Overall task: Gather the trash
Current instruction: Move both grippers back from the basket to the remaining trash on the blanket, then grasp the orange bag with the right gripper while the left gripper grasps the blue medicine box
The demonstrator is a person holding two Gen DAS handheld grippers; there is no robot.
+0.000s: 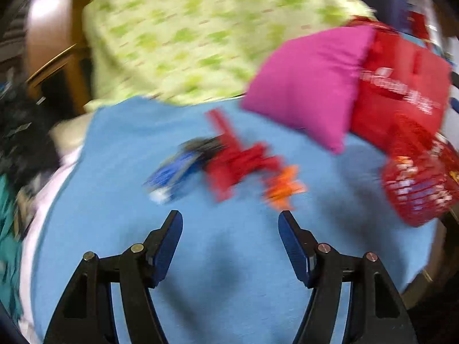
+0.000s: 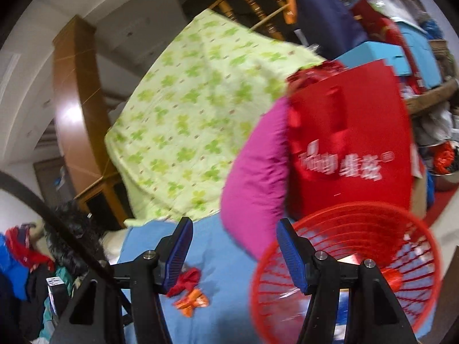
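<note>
Three wrappers lie blurred on the blue cloth [image 1: 114,172]: a blue one [image 1: 175,172], a red one [image 1: 238,163] and an orange one [image 1: 282,187]. My left gripper [image 1: 230,218] is open just short of them, nothing between its fingers. A red mesh basket [image 1: 416,189] stands at the cloth's right edge. In the right wrist view my right gripper [image 2: 233,226] is open and empty, its right finger in front of the red mesh basket's rim [image 2: 373,209]. The red wrapper [image 2: 186,281] and orange wrapper [image 2: 192,301] lie low beside its left finger. A red scrap [image 2: 393,278] lies inside the basket.
A magenta pillow [image 1: 309,91] and a red bag with white lettering [image 1: 401,91] lean behind the wrappers. A green patterned quilt [image 1: 200,28] is piled at the back. Dark clothes [image 1: 23,137] are heaped at the left. Wooden furniture [image 2: 74,109] stands behind.
</note>
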